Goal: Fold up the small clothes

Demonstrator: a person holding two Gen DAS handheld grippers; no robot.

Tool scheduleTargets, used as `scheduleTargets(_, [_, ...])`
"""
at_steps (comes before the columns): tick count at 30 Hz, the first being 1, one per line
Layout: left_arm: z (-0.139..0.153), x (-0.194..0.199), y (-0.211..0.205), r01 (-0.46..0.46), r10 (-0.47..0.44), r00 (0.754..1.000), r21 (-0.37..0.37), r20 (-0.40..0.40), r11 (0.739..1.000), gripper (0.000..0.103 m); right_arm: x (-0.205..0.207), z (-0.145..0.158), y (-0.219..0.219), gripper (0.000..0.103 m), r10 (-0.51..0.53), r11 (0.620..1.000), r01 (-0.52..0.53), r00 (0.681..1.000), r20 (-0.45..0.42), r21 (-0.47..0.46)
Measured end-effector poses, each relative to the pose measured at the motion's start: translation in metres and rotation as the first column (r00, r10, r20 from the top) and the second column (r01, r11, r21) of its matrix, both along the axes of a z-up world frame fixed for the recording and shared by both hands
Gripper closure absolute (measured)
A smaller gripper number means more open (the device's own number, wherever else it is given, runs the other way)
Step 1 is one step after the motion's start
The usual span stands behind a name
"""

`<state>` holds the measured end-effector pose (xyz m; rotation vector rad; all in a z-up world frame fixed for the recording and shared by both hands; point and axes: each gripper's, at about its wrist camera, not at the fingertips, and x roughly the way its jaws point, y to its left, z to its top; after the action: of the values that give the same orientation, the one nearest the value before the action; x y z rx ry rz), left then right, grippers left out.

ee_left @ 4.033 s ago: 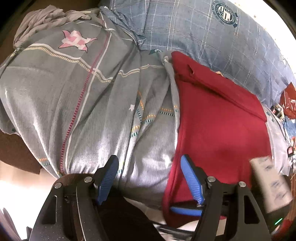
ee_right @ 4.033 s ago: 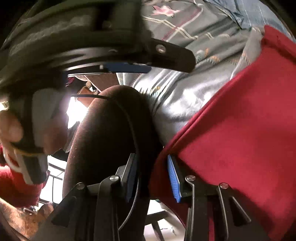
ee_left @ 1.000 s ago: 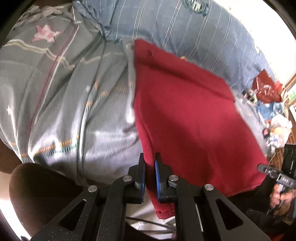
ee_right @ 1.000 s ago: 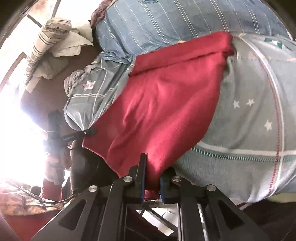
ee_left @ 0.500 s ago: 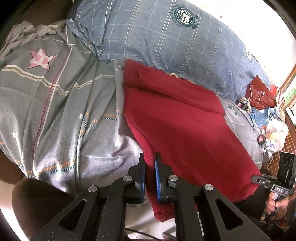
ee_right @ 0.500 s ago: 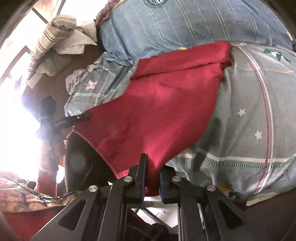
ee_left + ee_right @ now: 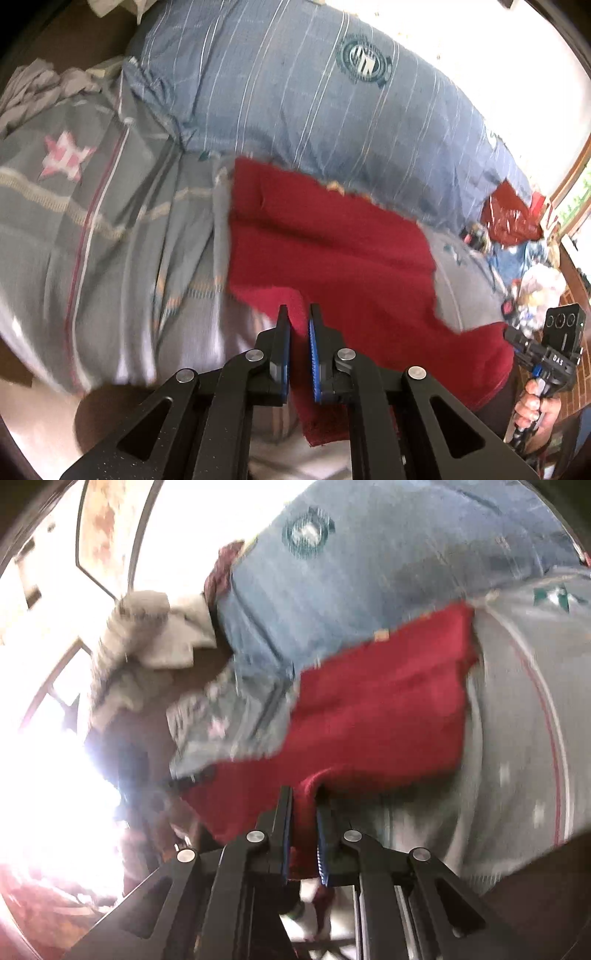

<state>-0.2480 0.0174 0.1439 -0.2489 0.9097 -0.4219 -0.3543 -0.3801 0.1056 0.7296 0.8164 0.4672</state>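
Grey starry bedsheet (image 7: 110,229) underneath, you've got both grippers, left (image 7: 298,325) and right (image 7: 303,805), pinched tight on the red garment's (image 7: 332,258) near edge.

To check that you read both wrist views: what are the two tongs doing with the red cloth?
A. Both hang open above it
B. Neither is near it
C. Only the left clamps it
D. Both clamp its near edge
D: the left tongs and the right tongs each pinch the red cloth at its near edge.

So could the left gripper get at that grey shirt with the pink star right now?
Probably not: the left gripper is shut on the red cloth, though the grey shirt lies uncovered.
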Motion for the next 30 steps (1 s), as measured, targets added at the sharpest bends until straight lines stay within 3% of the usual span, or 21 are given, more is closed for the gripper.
scheduleTargets(6, [-0.001,0.057,-0.012,-0.021,0.021,0.999,-0.004,0.036,1.0,0.096,0.058,0.018,-0.035,0.1,-0.109,0.993,0.112,0.992,0.07,-0.031])
scheduleTargets(10, [-0.016,0.085,-0.024,-0.036,0.036,0.999,-0.006,0.007,0.999,0.096,0.088,0.015,-0.049,0.102,-0.147,0.987,0.15,0.987,0.058,-0.051])
scheduleTargets(13, [-0.024,0.093,-0.032,-0.036,0.036,0.999,-0.001,-0.001,0.999,0.096,0.088,0.009,-0.045,0.093,-0.126,0.987,0.125,0.992,-0.004,-0.098])
scheduleTargets(15, [-0.024,0.097,-0.036,-0.038,0.038,0.999,0.009,0.004,0.999,0.096,0.081,-0.004,-0.036,0.063,-0.075,0.99,0.061,0.991,-0.107,-0.126])
scheduleTargets(16, [-0.025,0.097,-0.037,-0.037,0.037,0.999,0.008,0.006,0.999,0.096,0.076,-0.01,-0.032,0.04,-0.061,0.987,0.037,0.986,-0.153,-0.156])
scheduleTargets(18, [-0.025,0.099,-0.035,-0.042,0.042,0.999,0.002,0.002,0.999,0.096,0.053,-0.03,-0.021,0.037,-0.018,0.985,-0.025,0.97,-0.242,-0.172])
scheduleTargets(21, [-0.024,0.097,-0.034,-0.045,0.045,0.999,0.009,0.001,0.999,0.096,0.021,-0.051,-0.012,0.037,0.057,0.994,-0.086,0.941,-0.333,-0.074])
scheduleTargets(24, [-0.023,0.093,-0.032,-0.045,0.045,0.999,0.019,0.006,0.999,0.096,-0.008,-0.068,-0.007,0.028,0.076,0.997,-0.064,0.931,-0.358,0.045])
scheduleTargets(27, [-0.022,0.09,-0.031,-0.054,0.054,0.999,0.015,0.004,0.998,0.096,-0.011,-0.063,0.005,0.023,0.086,0.996,-0.088,0.943,-0.321,0.009])
scheduleTargets(30, [-0.023,0.086,-0.025,-0.059,0.058,0.998,0.015,0.007,0.998,0.095,-0.002,-0.077,0.015,0.022,0.124,0.991,-0.096,0.915,-0.385,0.092])
